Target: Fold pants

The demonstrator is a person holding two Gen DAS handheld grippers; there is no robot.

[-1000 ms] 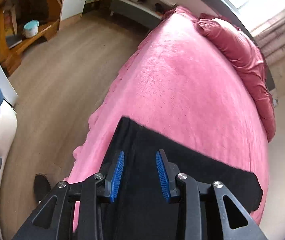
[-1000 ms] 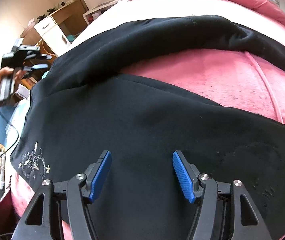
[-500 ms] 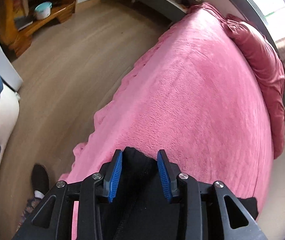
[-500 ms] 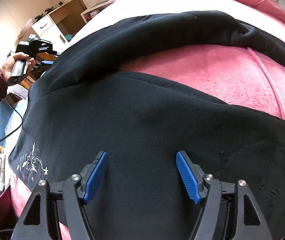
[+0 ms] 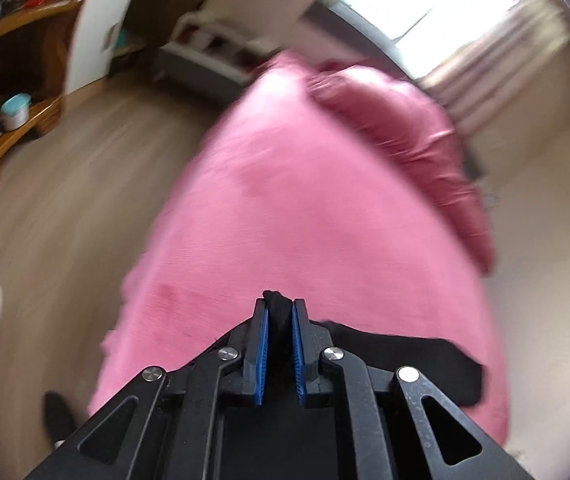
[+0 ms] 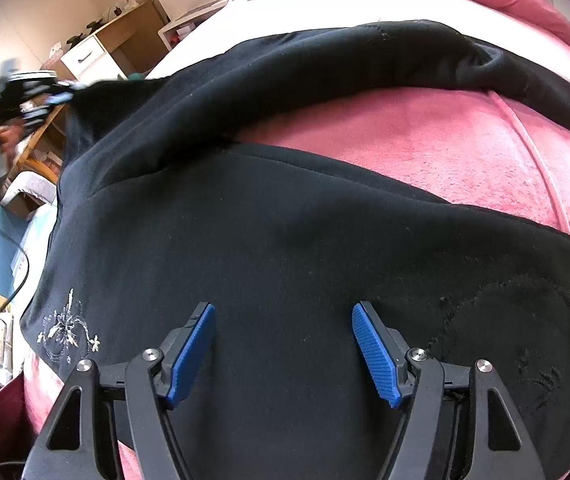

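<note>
Black pants (image 6: 285, 240) lie spread on the pink bed cover (image 6: 445, 140), with white embroidery (image 6: 65, 328) near the left edge. My right gripper (image 6: 284, 344) is open, its blue pads just above the black cloth near the waist. My left gripper (image 5: 279, 316) is shut on a bunched edge of the pants (image 5: 279, 308) and holds it above the bed; the rest of that leg (image 5: 425, 352) trails to the right. In the right wrist view the left gripper (image 6: 25, 96) shows blurred at the far left, lifting the far leg's end.
The pink bed (image 5: 305, 200) has a dark pink duvet (image 5: 405, 128) along its far side by the window. Wooden floor (image 5: 65, 220) lies to the left, with wooden shelves (image 5: 13, 100) and a white cupboard (image 5: 101, 28). A wooden desk with drawers (image 6: 101, 52) stands beyond the bed.
My left gripper has shut on the pants edge and lifted it, with the view now blurred by motion. My right gripper has stayed open over the waist area.
</note>
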